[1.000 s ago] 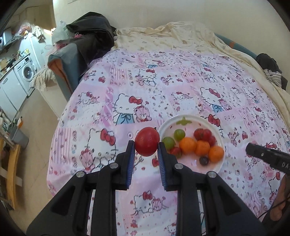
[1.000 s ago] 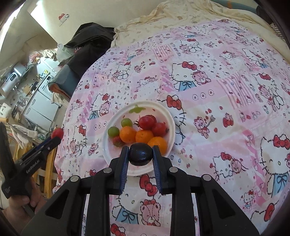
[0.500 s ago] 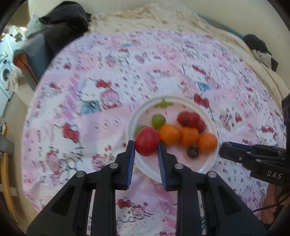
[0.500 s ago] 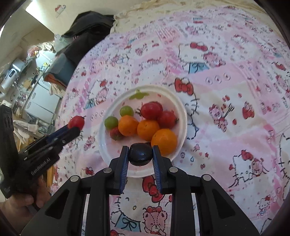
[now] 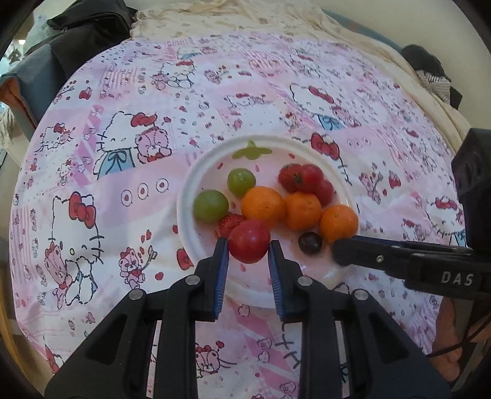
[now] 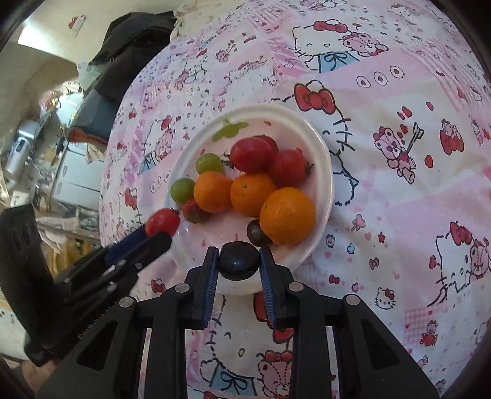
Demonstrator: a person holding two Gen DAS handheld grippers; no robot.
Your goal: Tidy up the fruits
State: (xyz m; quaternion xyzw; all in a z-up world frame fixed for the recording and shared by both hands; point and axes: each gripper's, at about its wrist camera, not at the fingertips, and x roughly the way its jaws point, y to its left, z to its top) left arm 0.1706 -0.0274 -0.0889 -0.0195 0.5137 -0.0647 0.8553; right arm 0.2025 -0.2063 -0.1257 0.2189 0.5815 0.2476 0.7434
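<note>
A white plate (image 5: pixel 190 190) (image 6: pixel 322 159) on the pink Hello Kitty bedspread holds three oranges (image 5: pixel 264 205), two green grapes (image 5: pixel 210 205), red tomatoes (image 5: pixel 310 178), a strawberry (image 5: pixel 228 222) and a dark grape (image 5: pixel 310 242). My left gripper (image 5: pixel 249 245) is shut on a red tomato (image 5: pixel 249 241) over the plate's near-left part; it also shows in the right wrist view (image 6: pixel 162 221). My right gripper (image 6: pixel 238 261) is shut on a dark grape (image 6: pixel 238 261) over the plate's near rim.
The bedspread (image 5: pixel 153 92) covers a bed. Dark clothes (image 5: pixel 86 27) are heaped at its far left corner. A cream blanket (image 5: pixel 276 18) lies along the far edge. Appliances and clutter (image 6: pixel 46 153) stand on the floor left of the bed.
My left gripper has carried the red tomato from beside the plate to over the plate. My right gripper has moved in closer to the plate with the dark grape.
</note>
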